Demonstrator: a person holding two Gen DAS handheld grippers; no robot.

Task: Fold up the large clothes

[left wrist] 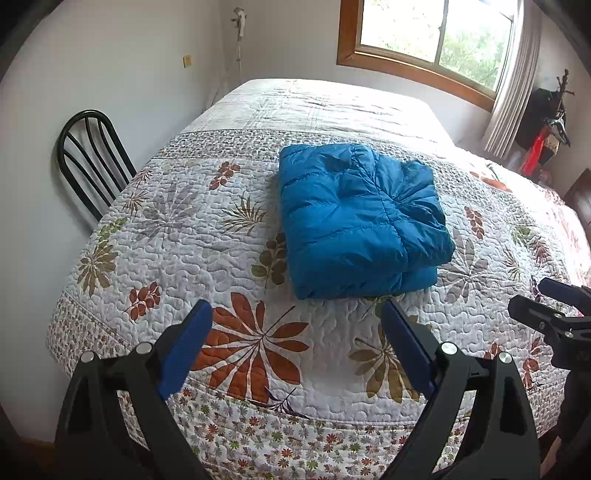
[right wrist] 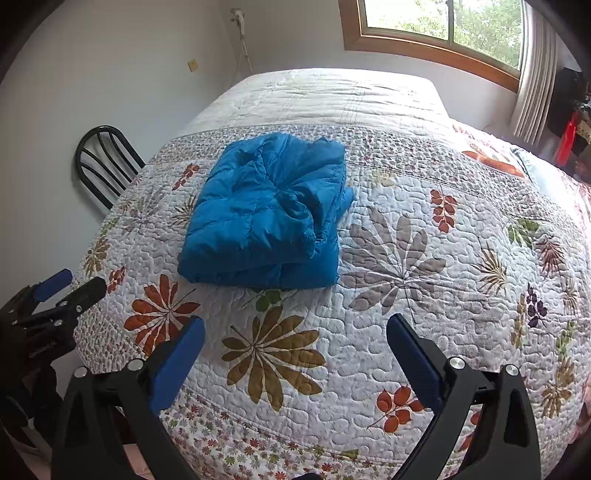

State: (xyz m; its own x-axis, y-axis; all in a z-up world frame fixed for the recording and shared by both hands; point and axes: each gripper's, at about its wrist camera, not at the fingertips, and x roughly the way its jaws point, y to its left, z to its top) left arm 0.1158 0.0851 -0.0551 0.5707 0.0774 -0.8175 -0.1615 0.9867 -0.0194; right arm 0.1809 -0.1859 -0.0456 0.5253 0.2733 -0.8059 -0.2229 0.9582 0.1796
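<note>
A blue puffer jacket (left wrist: pixel 360 218) lies folded into a thick rectangle on the bed's floral quilt (left wrist: pixel 236 236); it also shows in the right wrist view (right wrist: pixel 266 214). My left gripper (left wrist: pixel 297 314) is open and empty, held back near the bed's front edge, short of the jacket. My right gripper (right wrist: pixel 295 328) is open and empty too, also near the front edge, to the right of the jacket. The right gripper shows at the right edge of the left wrist view (left wrist: pixel 543 295). The left gripper shows at the left of the right wrist view (right wrist: pixel 70 284).
A black metal chair (left wrist: pixel 92 155) stands against the wall left of the bed. A window (left wrist: pixel 436 33) with a curtain (left wrist: pixel 513 81) is behind the bed. Dark and red items (left wrist: pixel 543 129) hang at the far right. The quilt (right wrist: pixel 424 258) spreads wide right of the jacket.
</note>
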